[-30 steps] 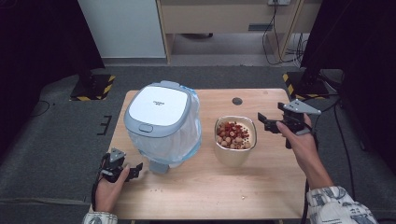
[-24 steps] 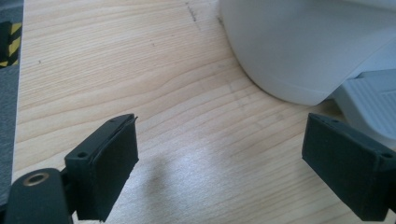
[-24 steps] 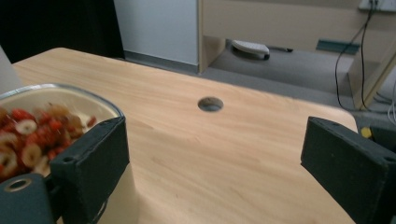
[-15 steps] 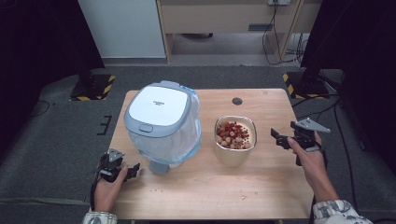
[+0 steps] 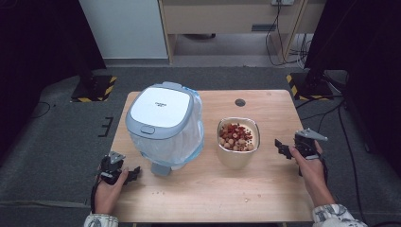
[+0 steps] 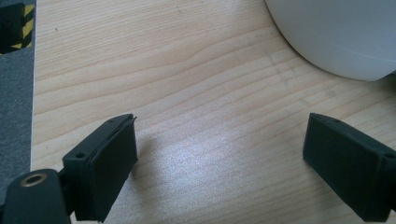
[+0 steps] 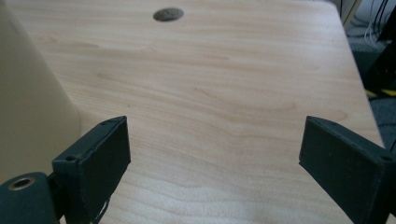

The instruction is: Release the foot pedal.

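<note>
While the left gripper (image 5: 134, 173) rests open, the open-fingered right gripper (image 5: 282, 147) has sunk beside the bowl (image 5: 238, 142).

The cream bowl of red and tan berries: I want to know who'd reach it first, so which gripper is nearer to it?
Right. The right gripper sits just beside the cream bowl, apart from it. The left gripper is beyond the white-lidded container.

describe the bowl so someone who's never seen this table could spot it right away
Start at the wooden table and find the big white-lidded bin on its left half. Just right of it, apart from it, stands the bowl, with the right gripper open beside it. It is the only cream, open-topped vessel, filled with small red and tan pieces.
</note>
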`<state>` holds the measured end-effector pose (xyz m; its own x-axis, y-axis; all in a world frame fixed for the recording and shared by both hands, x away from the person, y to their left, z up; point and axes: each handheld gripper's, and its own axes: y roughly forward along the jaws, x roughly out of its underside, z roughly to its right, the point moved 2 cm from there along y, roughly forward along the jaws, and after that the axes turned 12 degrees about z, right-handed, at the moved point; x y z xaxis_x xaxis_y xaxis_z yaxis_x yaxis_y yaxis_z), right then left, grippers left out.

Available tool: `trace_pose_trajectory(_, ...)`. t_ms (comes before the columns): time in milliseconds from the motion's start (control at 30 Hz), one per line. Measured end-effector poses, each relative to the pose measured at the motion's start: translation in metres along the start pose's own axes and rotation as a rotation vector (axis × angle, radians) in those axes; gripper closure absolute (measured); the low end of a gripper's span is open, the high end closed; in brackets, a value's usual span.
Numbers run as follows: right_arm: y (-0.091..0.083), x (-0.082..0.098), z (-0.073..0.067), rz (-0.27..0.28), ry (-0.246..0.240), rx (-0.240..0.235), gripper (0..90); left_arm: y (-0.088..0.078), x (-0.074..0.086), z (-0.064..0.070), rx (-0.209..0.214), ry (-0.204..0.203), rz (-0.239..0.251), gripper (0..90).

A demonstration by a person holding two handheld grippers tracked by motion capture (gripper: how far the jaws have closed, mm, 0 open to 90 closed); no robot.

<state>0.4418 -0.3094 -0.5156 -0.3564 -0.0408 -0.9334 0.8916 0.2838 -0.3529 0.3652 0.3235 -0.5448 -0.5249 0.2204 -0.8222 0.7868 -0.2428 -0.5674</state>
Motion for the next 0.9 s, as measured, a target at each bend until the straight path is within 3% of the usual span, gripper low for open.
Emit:
trace_pose_trajectory(467,0.005,0.017,-0.001,-0.051,0.001,0.015,6.9,0.003,0.002,0.002,0.037,-0.017,0.02,6.7)
trace_pose_trajectory(667,0.009,0.021,-0.006,-0.082,-0.025,0.015,5.5,0.005,0.003,0.004,0.051,-0.012,0.03,4.1)
trace_pose_trajectory(833,0.012,0.028,-0.013,-0.111,-0.045,0.013,5.4,0.005,0.003,0.005,0.052,-0.012,0.03,3.7)
trace_pose_trajectory(900,0.014,0.033,-0.016,-0.154,-0.052,0.006,4.5,0.005,0.003,0.005,0.052,-0.011,0.029,3.7)
